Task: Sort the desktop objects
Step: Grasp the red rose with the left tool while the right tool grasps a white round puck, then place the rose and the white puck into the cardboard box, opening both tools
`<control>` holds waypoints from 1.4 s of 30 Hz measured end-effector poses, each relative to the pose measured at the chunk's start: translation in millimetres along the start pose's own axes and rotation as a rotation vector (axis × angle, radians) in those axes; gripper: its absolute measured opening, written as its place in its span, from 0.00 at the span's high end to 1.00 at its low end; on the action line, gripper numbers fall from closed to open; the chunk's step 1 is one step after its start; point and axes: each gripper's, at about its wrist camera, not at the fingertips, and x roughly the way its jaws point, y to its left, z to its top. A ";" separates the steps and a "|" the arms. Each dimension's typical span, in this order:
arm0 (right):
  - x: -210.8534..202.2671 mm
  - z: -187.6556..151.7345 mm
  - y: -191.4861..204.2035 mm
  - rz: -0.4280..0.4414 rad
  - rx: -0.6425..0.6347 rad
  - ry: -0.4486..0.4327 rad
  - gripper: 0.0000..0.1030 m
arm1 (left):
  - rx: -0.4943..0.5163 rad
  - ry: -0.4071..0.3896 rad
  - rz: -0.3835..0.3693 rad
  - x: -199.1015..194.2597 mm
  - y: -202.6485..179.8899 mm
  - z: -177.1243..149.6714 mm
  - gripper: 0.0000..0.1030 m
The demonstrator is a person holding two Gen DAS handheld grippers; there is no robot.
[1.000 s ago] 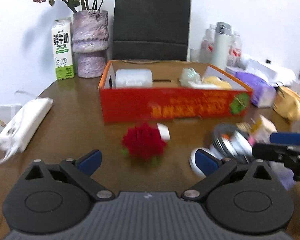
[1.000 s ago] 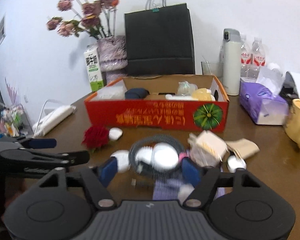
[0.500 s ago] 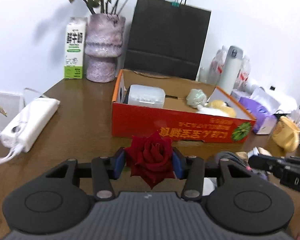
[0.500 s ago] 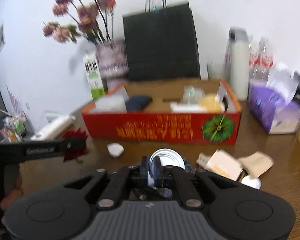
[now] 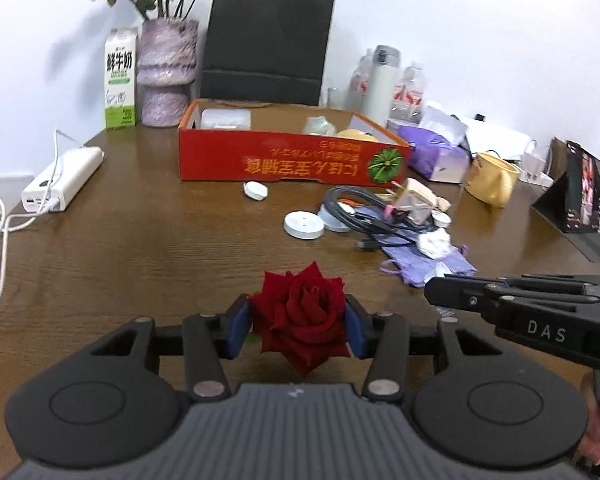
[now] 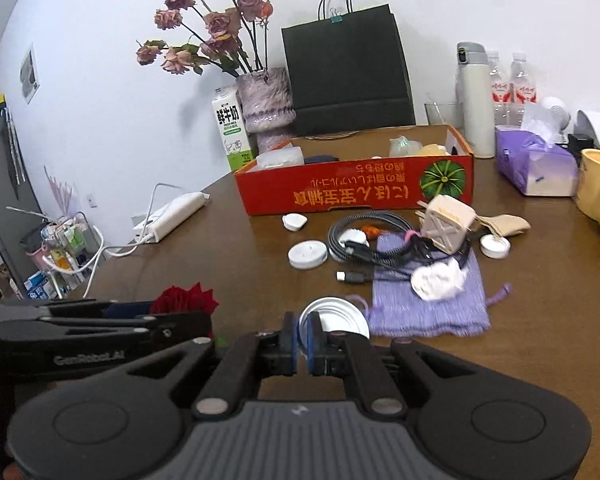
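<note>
Clamped between the left tool's (image 5: 298,326) pads, the red rose (image 5: 303,316) is carried above the worktop (image 5: 140,240), well short of the red box (image 5: 284,156) ahead. The right tool (image 6: 303,340) is shut on a thin metal lid (image 6: 336,318) by its edge. Petals could be crushed, or the lid could be twisted loose if tilted.

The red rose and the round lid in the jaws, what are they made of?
The red rose looks like fabric, perhaps velvet: matte, evenly coloured petals, though a real bloom can't be ruled out. The round lid seems thin metal: silvery with a bright rolled rim.
</note>
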 end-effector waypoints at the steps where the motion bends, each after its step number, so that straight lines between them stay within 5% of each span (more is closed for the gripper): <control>1: -4.1 -2.2 0.4 -0.003 0.002 -0.002 0.96 | 0.001 -0.004 0.003 -2.3 -1.8 -1.2 0.52; 13: -15.1 21.0 -3.1 -0.013 -0.035 -0.050 0.96 | -0.045 -0.052 -0.023 -12.0 10.0 26.4 0.53; 19: 9.7 97.8 -9.9 0.001 -0.123 -0.108 0.96 | -0.017 -0.107 -0.036 17.3 37.5 135.2 0.53; 23: 69.7 178.8 -35.6 0.040 -0.143 -0.077 0.96 | -0.030 -0.073 -0.066 77.9 49.8 213.7 0.52; 28: 196.7 258.0 -56.8 0.027 -0.221 0.062 0.96 | -0.075 0.085 -0.019 210.6 60.3 273.9 0.52; 31: 275.4 268.5 -58.6 -0.001 -0.289 0.176 0.96 | -0.151 0.217 0.003 293.0 71.2 288.8 0.52; 36: 355.4 264.1 -73.2 -0.045 -0.323 0.294 0.94 | -0.120 0.323 0.093 362.9 65.1 286.5 0.45; 42: 375.7 267.2 -103.3 -0.121 -0.199 0.321 0.61 | -0.132 0.297 0.027 364.3 70.2 289.1 0.14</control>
